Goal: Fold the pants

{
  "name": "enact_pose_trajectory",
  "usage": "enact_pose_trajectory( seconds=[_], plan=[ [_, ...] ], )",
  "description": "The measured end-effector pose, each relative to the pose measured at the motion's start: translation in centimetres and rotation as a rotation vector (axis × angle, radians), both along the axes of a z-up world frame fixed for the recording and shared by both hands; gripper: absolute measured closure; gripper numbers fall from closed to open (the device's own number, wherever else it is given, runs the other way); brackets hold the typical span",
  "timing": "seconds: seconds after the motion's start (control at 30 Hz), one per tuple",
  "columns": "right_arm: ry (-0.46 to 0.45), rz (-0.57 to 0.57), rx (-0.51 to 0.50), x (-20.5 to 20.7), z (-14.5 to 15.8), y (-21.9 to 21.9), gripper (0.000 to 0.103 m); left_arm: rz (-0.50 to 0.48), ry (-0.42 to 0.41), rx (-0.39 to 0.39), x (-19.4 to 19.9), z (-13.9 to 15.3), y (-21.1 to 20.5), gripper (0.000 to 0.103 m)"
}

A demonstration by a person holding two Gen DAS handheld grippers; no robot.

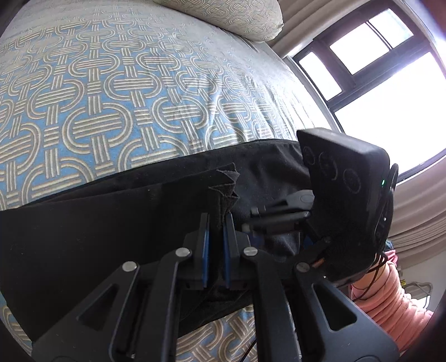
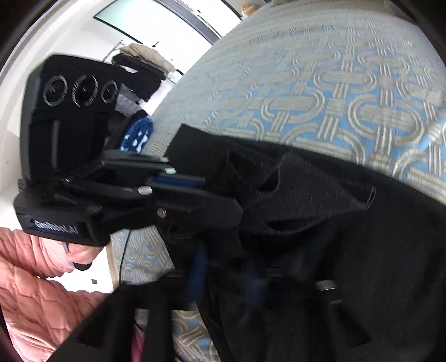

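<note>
I have the black pants (image 1: 111, 228) lying in a long band across the near edge of the bed (image 1: 111, 97), on its blue bedspread with a looping cream pattern. My left gripper (image 1: 217, 222) is clamped tight on a bunched fold of the pants, the cloth standing up in a peak between its blue pads. My right gripper (image 2: 231, 267) is blurred in its own view, low in the picture and buried in the dark cloth; I read its jaws as closed, and the pants seem to be between them, though I cannot tell the pinch clearly. In the left view the right gripper's body sits just beside the left one, over the pants toward the window (image 1: 376, 83) side. White lettering on the left gripper's housing in the right view reads "GenRobot.AI", somewhat smeared. A pillow (image 1: 231, 19) lies at the far edge of the bed. A pink quilted sleeve (image 2: 36, 292) shows behind each handle.
</note>
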State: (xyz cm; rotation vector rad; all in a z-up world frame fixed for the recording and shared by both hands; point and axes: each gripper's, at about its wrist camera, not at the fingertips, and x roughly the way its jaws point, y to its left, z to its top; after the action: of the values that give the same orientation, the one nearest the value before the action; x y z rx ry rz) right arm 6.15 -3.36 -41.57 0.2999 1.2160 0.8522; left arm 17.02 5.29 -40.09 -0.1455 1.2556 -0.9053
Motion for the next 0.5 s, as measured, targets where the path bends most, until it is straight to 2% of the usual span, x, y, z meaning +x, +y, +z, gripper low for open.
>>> enact_pose_trajectory(
  seconds=[0.03, 0.13, 0.27, 0.37, 0.43, 0.5],
  plan=[
    [0.000, -0.024, 0.009, -0.6, -0.2, -0.4, 0.094, -0.008, -0.003, 0.004, -0.1, 0.0, -0.2, 0.094],
    [0.048, -0.164, 0.141, -1.7, -1.3, -3.1, 0.096, -0.023, -0.024, 0.015, -0.7, -0.2, -0.9, 0.094],
    [0.073, -0.328, 0.231, -4.0, -2.0, -6.7, 0.097, -0.046, -0.063, 0.017, -1.4, 0.4, -2.1, 0.094],
    [0.061, -0.368, 0.266, -5.5, -1.6, -8.9, 0.097, -0.077, -0.117, 0.038, -2.1, 1.2, -3.0, 0.094],
    [0.050, -0.381, 0.247, -6.9, -1.4, -9.9, 0.097, -0.096, -0.147, 0.060, -2.5, 1.5, -3.5, 0.094],
    [0.082, -0.376, 0.221, -7.8, -2.1, -10.3, 0.095, -0.108, -0.147, 0.079, -2.7, 1.0, -3.9, 0.094]
  ],
)
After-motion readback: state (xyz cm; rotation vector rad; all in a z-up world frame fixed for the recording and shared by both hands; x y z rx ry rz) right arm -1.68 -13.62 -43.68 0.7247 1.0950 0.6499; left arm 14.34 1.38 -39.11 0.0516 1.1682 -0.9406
